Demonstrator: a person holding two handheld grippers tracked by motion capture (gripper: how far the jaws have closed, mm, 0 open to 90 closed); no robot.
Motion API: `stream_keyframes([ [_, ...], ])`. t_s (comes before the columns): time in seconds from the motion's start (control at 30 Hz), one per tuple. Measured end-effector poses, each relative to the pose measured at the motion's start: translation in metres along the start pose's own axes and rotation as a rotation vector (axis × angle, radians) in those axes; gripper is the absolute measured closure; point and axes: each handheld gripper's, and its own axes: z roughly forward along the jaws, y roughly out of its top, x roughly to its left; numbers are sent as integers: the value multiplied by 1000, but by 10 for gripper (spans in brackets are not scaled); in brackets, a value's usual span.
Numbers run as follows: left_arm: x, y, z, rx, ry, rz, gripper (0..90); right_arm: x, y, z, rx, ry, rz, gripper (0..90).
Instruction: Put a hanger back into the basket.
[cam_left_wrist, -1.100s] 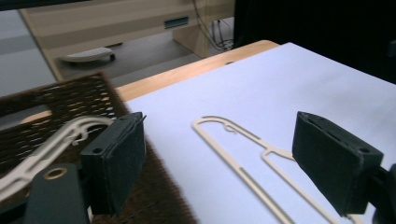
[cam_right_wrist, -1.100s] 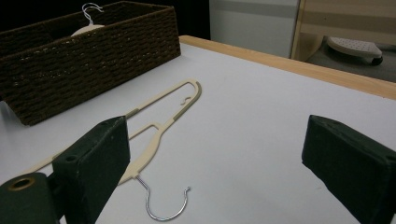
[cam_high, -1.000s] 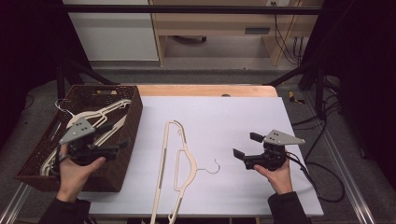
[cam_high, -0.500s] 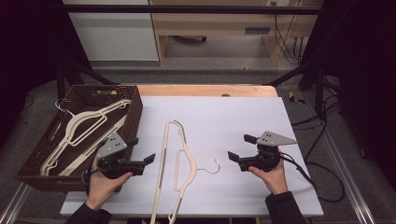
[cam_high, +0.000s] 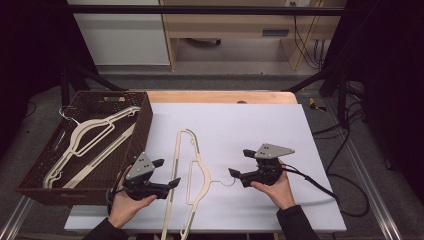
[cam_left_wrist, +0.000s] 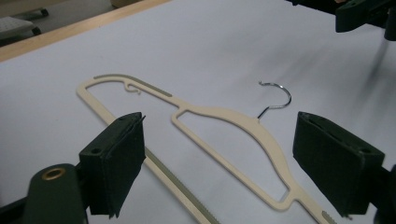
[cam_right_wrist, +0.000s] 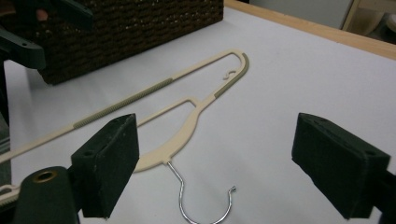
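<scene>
Both grippers are closing in on the cream hanger (cam_high: 192, 172) lying flat at lower centre. Left gripper (cam_high: 167, 173) wide open, empty, by its bar; right gripper (cam_high: 240, 162), jaws just narrowing but empty, is lining up w/ the hook (cam_high: 227, 182).

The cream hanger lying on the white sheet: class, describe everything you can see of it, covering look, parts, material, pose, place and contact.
The cream hanger looks like plastic, with a thin silver wire hook at its neck. It has a curved shoulder piece, a long straight bar with ribbed greyish grip strips, and a small notch hook near one rounded corner. It lies flat on the white sheet, beside the brown basket, hook pointing toward the right gripper. Neither gripper touches it.
</scene>
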Motion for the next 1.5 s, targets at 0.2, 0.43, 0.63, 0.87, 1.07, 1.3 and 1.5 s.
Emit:
stream_keyframes([
  [0.2,0,-8,6,30,-11,-7,169,6,-4,22,74,32,-45,266],
  [0.43,0,-12,11,59,-11,-2,167,7,-15,48,155,82,-75,403],
  [0.63,0,-13,13,67,-12,-2,166,13,-20,63,209,111,-108,492],
  [0.87,1,-14,16,78,-20,-4,165,11,-27,74,256,124,-116,618],
  [1.07,1,-15,17,77,-35,-7,155,10,-30,80,293,138,-122,701],
  [1.3,-1,-15,19,86,-47,0,134,16,-29,83,341,133,-189,804],
  [1.5,-3,-14,21,87,-55,0,134,16,-27,85,362,151,-180,861],
])
